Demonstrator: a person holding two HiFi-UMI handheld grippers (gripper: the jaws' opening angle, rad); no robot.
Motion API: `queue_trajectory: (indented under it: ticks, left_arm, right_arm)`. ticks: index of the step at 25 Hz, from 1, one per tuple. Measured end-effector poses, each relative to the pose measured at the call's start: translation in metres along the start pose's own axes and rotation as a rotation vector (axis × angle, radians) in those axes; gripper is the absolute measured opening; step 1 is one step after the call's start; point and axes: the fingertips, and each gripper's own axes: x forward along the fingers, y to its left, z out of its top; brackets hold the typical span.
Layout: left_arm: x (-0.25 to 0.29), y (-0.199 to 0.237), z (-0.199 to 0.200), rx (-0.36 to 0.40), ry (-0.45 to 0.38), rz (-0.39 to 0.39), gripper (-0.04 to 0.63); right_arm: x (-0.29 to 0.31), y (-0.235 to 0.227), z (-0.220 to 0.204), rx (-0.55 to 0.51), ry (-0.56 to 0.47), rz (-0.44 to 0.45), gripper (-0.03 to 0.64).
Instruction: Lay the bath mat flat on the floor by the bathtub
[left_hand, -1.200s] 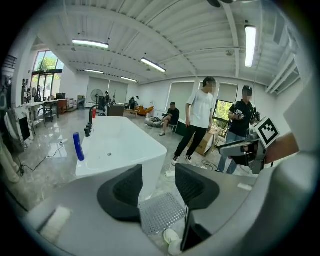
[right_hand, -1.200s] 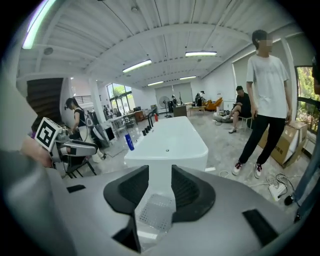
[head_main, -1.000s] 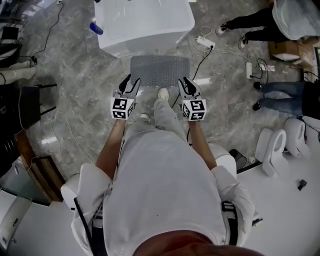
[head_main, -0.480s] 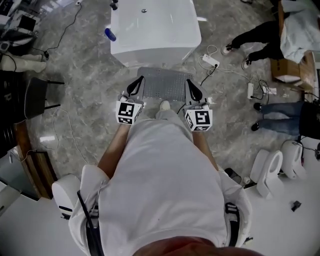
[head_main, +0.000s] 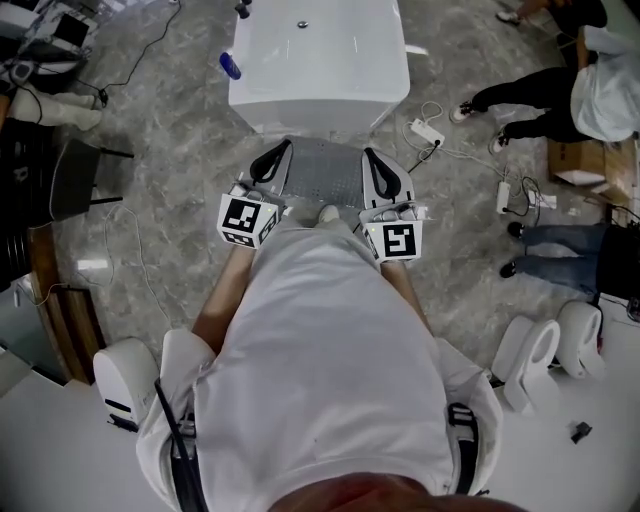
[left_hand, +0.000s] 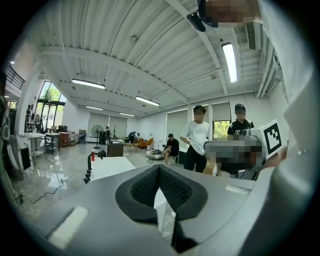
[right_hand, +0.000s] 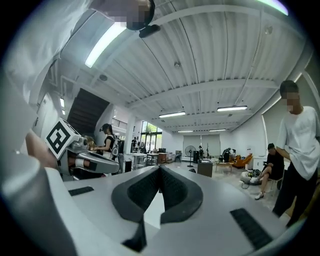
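Against the bathtub (head_main: 318, 60), near side: bath mat (head_main: 322, 170), grey, spread flat on the floor, long edge along the tub wall; looks placed where the task wants it.
Left gripper (head_main: 281, 150): above the mat's left end, just short of the tub; pads pressed together, nothing between them; tilted up toward the ceiling, clear of the mat.
Right gripper (head_main: 369, 155): above the mat's right end, equally near the tub; jaws closed on nothing, also tilted up.
Why held so: probably both tools kept clear of a mat that already lies flat; no grip needed.
Shoe (head_main: 328, 213): at the mat's edge farthest from the tub; touching or overlapping, cannot tell which.
Tub contents: bare white basin, only a drain (head_main: 301, 23) showing; dark tap (head_main: 243, 9) at its far-left rim.
Blue thing (head_main: 229, 66): on the floor just left of the tub; kind unclear.
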Motion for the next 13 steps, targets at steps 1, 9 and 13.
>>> queue_trajectory:
  ticks: [1, 9, 13]
  left_arm:
    - [0.002, -0.002, 0.002, 0.007, -0.003, -0.003, -0.003]
    - [-0.007, -0.005, 0.019, 0.052, -0.053, -0.047, -0.002]
    - [-0.028, 0.010, 0.030, 0.093, -0.074, -0.066, -0.002]
  right_arm:
    - [0.001, -0.002, 0.002, 0.006, -0.007, 0.004, 0.002]
    - [0.005, 0.005, 0.011, -0.008, -0.008, -0.015, 0.002]
    - [0.014, 0.030, 0.025, -0.031, -0.018, -0.018, 0.002]
